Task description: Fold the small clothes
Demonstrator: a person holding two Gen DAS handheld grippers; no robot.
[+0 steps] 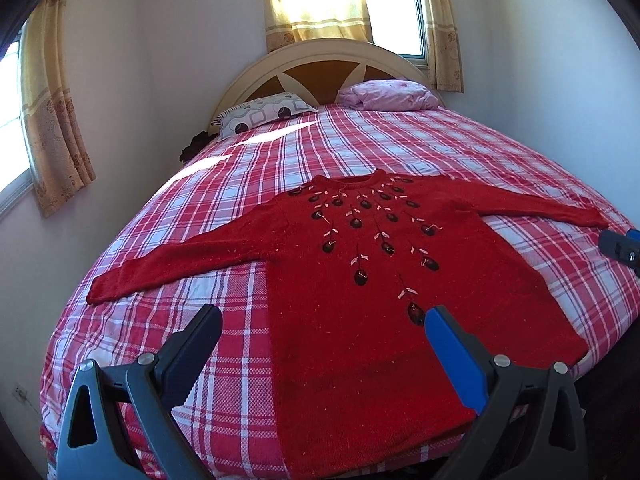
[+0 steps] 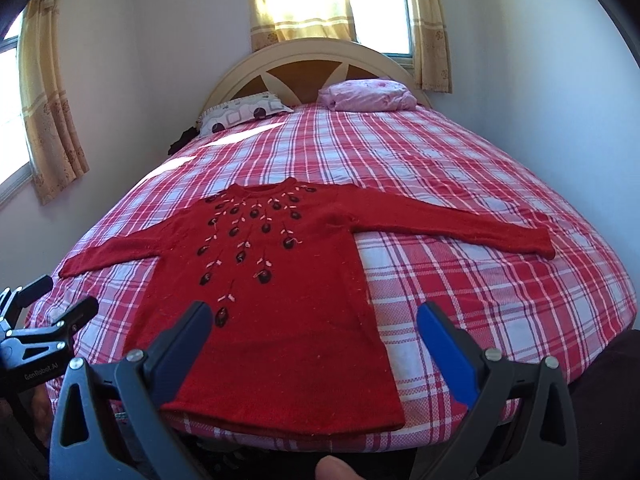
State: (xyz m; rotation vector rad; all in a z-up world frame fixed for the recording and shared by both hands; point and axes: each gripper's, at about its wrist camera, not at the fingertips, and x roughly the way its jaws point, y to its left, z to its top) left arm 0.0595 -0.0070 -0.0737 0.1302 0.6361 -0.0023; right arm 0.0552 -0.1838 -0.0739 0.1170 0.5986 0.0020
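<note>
While I hold both tools over the foot of the bed, this is how things lie:

Sweater: red knit sweater (image 1: 360, 300) lies flat and face up on the bed (image 1: 500, 168), both sleeves spread out sideways, hem at the near edge, neck toward the headboard (image 1: 320, 64).
Front: dark embroidered buds with pale stitches fan down from the collar.
Left hand-held gripper (image 1: 322, 320): fingers spread wide, holding nothing, poised above the hem's left part.
Right hand-held gripper (image 2: 314, 318): fingers spread wide too, nothing between them, above the hem's right part.
Bedding: red-and-white plaid cover; patterned pillow (image 1: 264, 114) and pink pillow (image 1: 388, 94) at the headboard.
</note>
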